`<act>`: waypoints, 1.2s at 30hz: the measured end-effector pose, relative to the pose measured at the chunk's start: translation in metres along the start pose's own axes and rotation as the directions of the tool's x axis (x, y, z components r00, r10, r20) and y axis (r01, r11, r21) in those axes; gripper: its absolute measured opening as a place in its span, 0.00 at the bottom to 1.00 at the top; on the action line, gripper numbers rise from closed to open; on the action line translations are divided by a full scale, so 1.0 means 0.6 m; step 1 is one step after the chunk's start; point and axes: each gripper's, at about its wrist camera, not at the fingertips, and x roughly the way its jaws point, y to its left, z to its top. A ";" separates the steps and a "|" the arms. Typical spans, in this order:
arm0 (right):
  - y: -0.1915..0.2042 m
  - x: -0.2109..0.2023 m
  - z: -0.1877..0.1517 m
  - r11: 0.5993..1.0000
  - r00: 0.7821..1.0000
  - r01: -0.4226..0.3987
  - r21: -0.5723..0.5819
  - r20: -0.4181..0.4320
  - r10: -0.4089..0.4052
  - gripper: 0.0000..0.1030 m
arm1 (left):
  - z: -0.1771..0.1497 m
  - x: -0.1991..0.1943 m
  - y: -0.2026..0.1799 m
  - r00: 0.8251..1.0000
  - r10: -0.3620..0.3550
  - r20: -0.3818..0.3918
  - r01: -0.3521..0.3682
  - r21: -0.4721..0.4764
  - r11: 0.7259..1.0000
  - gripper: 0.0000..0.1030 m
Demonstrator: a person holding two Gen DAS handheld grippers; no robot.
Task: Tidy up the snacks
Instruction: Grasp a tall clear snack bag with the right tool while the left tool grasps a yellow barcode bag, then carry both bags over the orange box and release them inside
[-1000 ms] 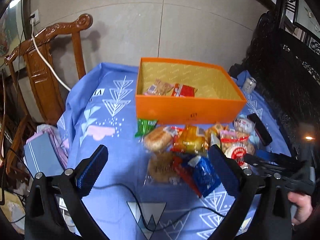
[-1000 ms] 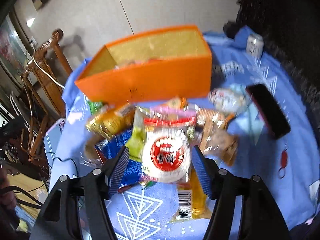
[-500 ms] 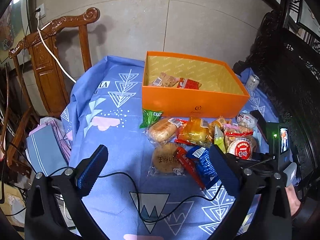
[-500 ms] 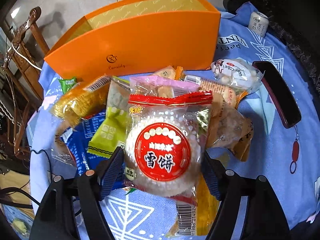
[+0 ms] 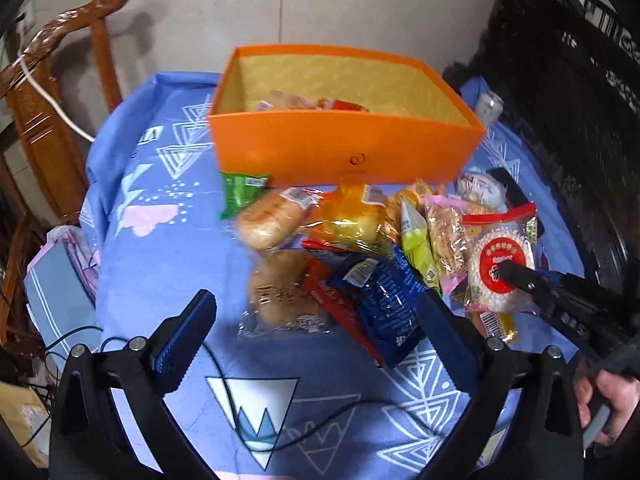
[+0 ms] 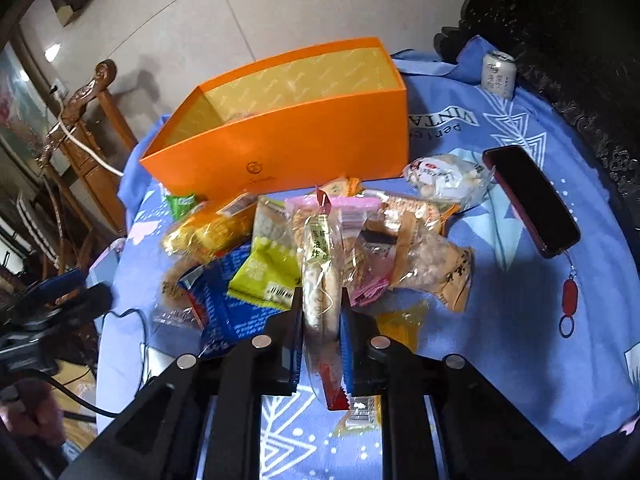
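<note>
An orange box (image 5: 344,152) (image 6: 288,152) stands at the back of the blue-clothed table with a few snacks inside (image 5: 304,102). A pile of snack packets (image 5: 352,248) (image 6: 256,248) lies in front of it. My right gripper (image 6: 322,312) is shut on a round rice cracker packet with a red label (image 5: 500,268) (image 6: 322,276), held on edge above the pile. My left gripper (image 5: 316,336) is open and empty, low over the cloth in front of the pile.
A black phone (image 6: 532,204) lies right of the pile. A drink can (image 6: 498,74) stands at the back right. A wooden chair (image 5: 52,92) is on the left. A black cable (image 5: 280,400) runs across the cloth. Dark carved furniture (image 5: 580,100) is on the right.
My right gripper has shut on the rice cracker packet and lifted it, turning it on edge. My left gripper has moved closer to the pile and stays open.
</note>
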 end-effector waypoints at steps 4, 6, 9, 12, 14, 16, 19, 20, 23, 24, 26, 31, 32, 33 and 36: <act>-0.006 0.019 -0.003 0.999 0.999 -0.027 0.027 -0.026 0.027 0.15 | 0.010 0.005 -0.005 1.000 -0.007 -0.005 0.007 0.005 1.000 0.96; -0.009 0.029 -0.003 0.997 0.997 -0.058 0.054 -0.045 0.061 0.15 | 0.013 -0.002 -0.006 1.000 -0.010 0.012 0.010 0.013 1.000 0.96; -0.008 0.051 -0.001 0.996 0.994 -0.070 0.062 -0.082 0.075 0.16 | 0.015 -0.005 -0.001 1.000 0.002 0.019 -0.002 0.022 1.000 0.96; -0.001 0.057 0.000 0.997 0.994 -0.059 0.054 -0.088 0.064 0.15 | 0.021 0.004 0.008 1.000 -0.010 0.002 0.010 -0.007 1.000 0.96; 0.006 0.038 0.002 0.997 0.995 -0.069 0.040 -0.065 0.072 0.15 | 0.027 0.013 0.008 1.000 -0.023 -0.008 0.023 -0.020 1.000 0.96; 0.010 0.017 0.004 0.997 0.996 -0.076 0.029 -0.041 0.077 0.15 | 0.039 0.031 0.005 0.999 -0.050 -0.018 0.050 -0.037 0.998 0.96; 0.010 -0.016 0.006 0.994 0.995 -0.100 0.041 -0.007 0.101 0.15 | 0.062 0.075 -0.007 0.998 -0.052 -0.043 0.051 -0.037 0.998 0.96; 0.008 -0.024 0.007 0.994 0.995 -0.104 0.045 0.001 0.104 0.15 | 0.070 0.089 -0.013 0.997 -0.054 -0.051 0.053 -0.032 0.998 0.96; 0.003 -0.047 0.008 0.992 0.994 -0.109 0.061 0.022 0.108 0.15 | 0.098 0.134 -0.033 0.995 -0.077 -0.069 0.077 0.000 0.997 0.96; 0.000 -0.052 0.008 0.992 0.994 -0.103 0.068 0.026 0.102 0.15 | 0.107 0.146 -0.039 0.993 -0.088 -0.073 0.089 0.015 0.996 0.96; -0.009 -0.058 0.010 0.992 0.995 -0.095 0.085 0.034 0.093 0.15 | 0.120 0.169 -0.048 0.989 -0.116 -0.092 0.119 0.033 0.992 0.90; -0.025 -0.062 0.013 0.989 0.996 -0.077 0.125 0.045 0.072 0.15 | 0.125 0.221 -0.059 0.973 -0.151 -0.176 0.165 0.072 0.984 0.50; -0.027 -0.063 0.014 0.989 0.996 -0.075 0.131 0.048 0.069 0.15 | 0.122 0.224 -0.058 0.972 -0.156 -0.176 0.171 0.069 0.983 0.47; -0.026 -0.063 0.016 0.988 0.996 -0.075 0.133 0.050 0.069 0.15 | 0.119 0.225 -0.057 0.971 -0.163 -0.175 0.178 0.070 0.982 0.46; -0.023 -0.063 0.020 0.989 0.996 -0.077 0.128 0.058 0.070 0.15 | 0.108 0.214 -0.049 0.975 -0.164 -0.150 0.177 0.079 0.981 0.41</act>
